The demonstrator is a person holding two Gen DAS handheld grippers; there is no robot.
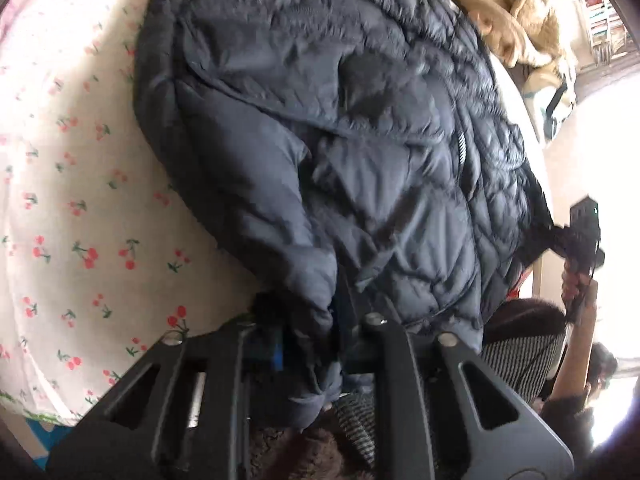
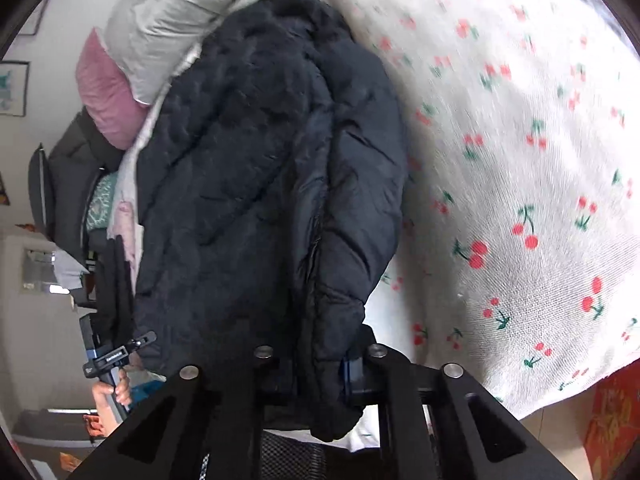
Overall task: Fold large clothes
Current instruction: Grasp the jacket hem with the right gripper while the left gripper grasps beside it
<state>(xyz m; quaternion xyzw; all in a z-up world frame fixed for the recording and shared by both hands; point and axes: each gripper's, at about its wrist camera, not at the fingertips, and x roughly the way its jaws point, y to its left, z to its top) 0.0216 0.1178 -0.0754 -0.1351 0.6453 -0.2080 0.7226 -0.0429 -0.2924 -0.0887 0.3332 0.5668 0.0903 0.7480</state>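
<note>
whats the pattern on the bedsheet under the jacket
White with small red cherries on green stems; the bedsheet shows best in the right wrist view, beside the dark puffer jacket.

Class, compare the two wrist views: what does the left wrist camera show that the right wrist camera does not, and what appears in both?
Only the left wrist view shows a tan fleecy garment beyond the jacket and shelves far off. Only the right wrist view shows a pink pillow, a pale grey puffy item and a wall picture. Both show the dark quilted jacket on the cherry-print sheet, its edge bunched in the left gripper and the right gripper.
</note>
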